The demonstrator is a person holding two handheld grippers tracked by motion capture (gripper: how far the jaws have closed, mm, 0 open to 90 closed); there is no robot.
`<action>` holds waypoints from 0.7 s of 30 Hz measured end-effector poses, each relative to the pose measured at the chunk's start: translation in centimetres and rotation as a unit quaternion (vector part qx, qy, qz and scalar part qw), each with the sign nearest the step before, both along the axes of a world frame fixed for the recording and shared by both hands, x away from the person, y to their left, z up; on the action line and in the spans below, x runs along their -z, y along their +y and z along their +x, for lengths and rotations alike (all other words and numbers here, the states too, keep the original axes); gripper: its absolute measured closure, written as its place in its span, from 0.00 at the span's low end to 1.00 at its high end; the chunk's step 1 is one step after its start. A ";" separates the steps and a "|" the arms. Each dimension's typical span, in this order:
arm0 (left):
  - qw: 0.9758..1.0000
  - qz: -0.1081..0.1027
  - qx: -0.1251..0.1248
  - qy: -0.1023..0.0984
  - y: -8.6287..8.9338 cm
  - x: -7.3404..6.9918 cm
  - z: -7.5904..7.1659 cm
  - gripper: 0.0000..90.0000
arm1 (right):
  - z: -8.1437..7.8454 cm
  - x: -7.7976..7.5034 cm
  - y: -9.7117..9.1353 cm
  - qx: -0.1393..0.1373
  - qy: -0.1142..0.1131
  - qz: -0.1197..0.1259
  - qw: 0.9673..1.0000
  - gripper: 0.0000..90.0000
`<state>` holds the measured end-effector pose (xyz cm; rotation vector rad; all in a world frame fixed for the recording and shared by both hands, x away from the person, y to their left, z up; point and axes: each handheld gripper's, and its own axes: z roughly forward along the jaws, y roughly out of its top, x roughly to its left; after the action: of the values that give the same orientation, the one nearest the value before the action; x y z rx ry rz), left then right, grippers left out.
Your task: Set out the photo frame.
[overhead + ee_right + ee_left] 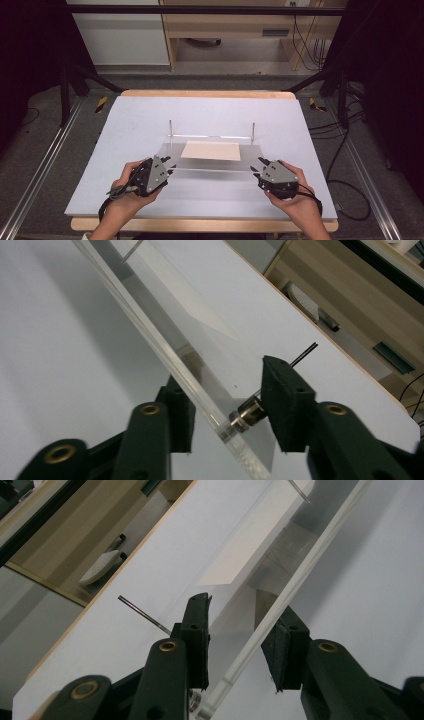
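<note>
Near the desk's (125,150) front edge, both tongs are gripping a clear acrylic plate (210,170): left tongs (171,169) clamped on its left end, right tongs (256,170) on its right.

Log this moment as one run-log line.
scene: clear acrylic stand on table | left gripper: front edge between jaws | right gripper: jaws astride right corner | paper sheet on stand

High view: above the table (210,115), looking forward and down.
Gripper views: close, along the jaws; both share the clear plate (280,605).
</note>
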<state>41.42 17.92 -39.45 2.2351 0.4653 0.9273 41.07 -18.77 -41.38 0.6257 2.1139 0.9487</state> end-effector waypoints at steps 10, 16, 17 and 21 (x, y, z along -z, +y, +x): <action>1.000 -0.009 0.000 0.013 0.6 -0.8 0.4 0.72 | -0.1 -1.3 0.8 -0.002 0.013 -0.025 1.000 0.72; 0.999 -0.016 0.001 0.039 0.7 -2.5 1.7 0.71 | 1.2 -3.2 0.6 -0.013 0.047 -0.019 0.999 0.72; 0.999 -0.013 0.002 0.044 0.7 -2.9 2.0 0.71 | 1.5 -3.5 0.5 -0.016 0.053 -0.017 0.998 0.72; 0.998 -0.008 0.012 0.069 0.8 -4.4 3.4 0.71 | 2.7 -4.6 0.0 -0.027 0.078 -0.001 0.997 0.72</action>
<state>44.82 18.68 -35.07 2.2943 0.5044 0.7570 43.80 -18.73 -36.80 0.6624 2.2797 0.9540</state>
